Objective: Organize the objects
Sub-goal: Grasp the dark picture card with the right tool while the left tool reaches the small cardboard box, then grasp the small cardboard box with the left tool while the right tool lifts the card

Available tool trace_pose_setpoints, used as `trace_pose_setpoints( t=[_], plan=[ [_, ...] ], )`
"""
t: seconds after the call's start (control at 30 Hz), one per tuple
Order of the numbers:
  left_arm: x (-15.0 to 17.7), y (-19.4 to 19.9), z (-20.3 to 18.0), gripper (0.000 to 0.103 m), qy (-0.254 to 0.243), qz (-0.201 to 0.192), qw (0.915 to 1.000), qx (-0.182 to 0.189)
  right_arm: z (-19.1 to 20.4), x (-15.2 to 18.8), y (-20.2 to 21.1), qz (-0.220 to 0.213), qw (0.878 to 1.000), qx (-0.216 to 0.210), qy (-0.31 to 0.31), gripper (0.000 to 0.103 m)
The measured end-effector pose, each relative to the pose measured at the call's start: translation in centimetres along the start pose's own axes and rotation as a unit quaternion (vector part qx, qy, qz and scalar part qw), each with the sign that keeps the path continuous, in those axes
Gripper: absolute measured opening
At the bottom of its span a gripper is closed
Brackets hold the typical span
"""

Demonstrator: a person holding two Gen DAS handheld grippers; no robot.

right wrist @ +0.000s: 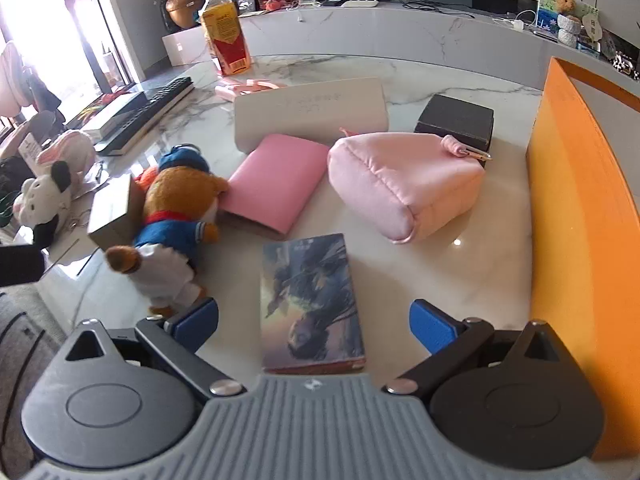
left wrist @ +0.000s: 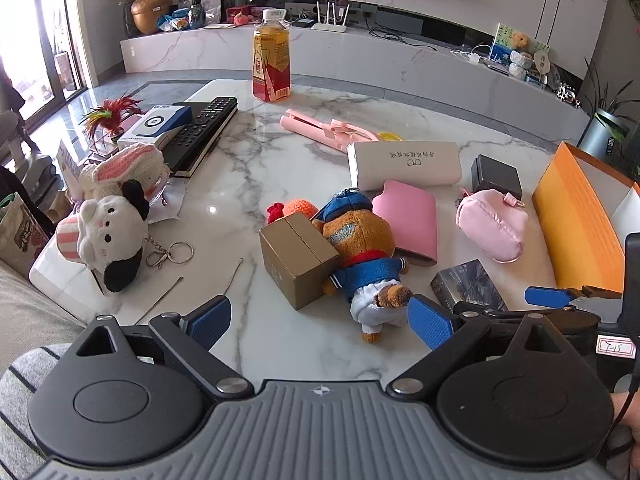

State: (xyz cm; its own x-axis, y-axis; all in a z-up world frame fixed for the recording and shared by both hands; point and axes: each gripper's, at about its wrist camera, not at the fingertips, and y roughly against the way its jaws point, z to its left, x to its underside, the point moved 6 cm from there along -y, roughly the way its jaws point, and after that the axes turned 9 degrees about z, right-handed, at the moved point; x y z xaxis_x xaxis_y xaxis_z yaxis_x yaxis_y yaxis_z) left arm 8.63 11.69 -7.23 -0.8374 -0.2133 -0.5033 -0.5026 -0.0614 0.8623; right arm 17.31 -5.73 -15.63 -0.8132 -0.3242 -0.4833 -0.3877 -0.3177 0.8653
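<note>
On the marble table (right wrist: 460, 280), orange box (right wrist: 580, 200) interior unseen; both grippers (left wrist: 320, 320) (right wrist: 314, 320) gape, holding nothing.

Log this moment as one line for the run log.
left gripper open, empty, near teddy bear | right gripper open, straddling card box | orange box at right | nothing held

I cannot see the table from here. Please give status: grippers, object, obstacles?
Left gripper open, empty. Right gripper open around illustrated box, not closed. Teddy bear close at left, orange box at right.
</note>
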Motion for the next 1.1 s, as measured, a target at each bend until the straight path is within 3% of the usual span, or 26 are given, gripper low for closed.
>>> trace_pose_setpoints(
  t=[0.17, 0.5, 0.6, 0.67, 0.7, 0.83, 1.0, 1.1],
  plan=[
    [-0.8, -0.8, 1.1, 0.103, 0.02, 0.007, 0.9997, -0.008, 0.5, 0.2, -0.7, 0.005, 1.0, -0.02, 0.006, 0.101],
    [-1.0, -1.4, 1.6, 0.103, 0.027, 0.012, 0.9992, -0.027, 0.4, 0.0, -2.3, -0.005, 0.999, 0.02, 0.033, 0.091],
    [-1.6, -1.9, 1.8, 0.103, 0.035, 0.021, 0.9986, -0.035, 0.7, 0.1, -2.3, -0.017, 0.997, 0.042, 0.067, 0.078],
    [-2.6, -2.4, 2.0, 0.103, 0.043, 0.025, 0.9983, -0.03, 1.0, 0.1, -2.2, -0.026, 0.996, 0.043, 0.074, 0.062],
    [-3.2, -2.8, 2.1, 0.103, 0.044, 0.026, 0.9983, -0.027, 1.0, 0.1, -2.2, -0.027, 0.996, 0.043, 0.074, 0.061],
    [-5.8, -5.6, 2.8, 0.103, 0.069, 0.053, 0.9946, -0.057, 0.9, 0.1, -2.1, -0.032, 0.996, 0.043, 0.07, 0.06],
    [-7.0, -8.8, 2.5, 0.103, 0.081, 0.078, 0.9926, -0.045, 0.8, 0.2, -1.9, -0.029, 0.996, 0.04, 0.068, 0.06],
    [-6.8, -9.8, 2.4, 0.103, 0.073, 0.082, 0.9907, -0.081, 0.5, 0.7, -1.6, -0.032, 0.998, 0.036, 0.051, 0.06]
  ],
)
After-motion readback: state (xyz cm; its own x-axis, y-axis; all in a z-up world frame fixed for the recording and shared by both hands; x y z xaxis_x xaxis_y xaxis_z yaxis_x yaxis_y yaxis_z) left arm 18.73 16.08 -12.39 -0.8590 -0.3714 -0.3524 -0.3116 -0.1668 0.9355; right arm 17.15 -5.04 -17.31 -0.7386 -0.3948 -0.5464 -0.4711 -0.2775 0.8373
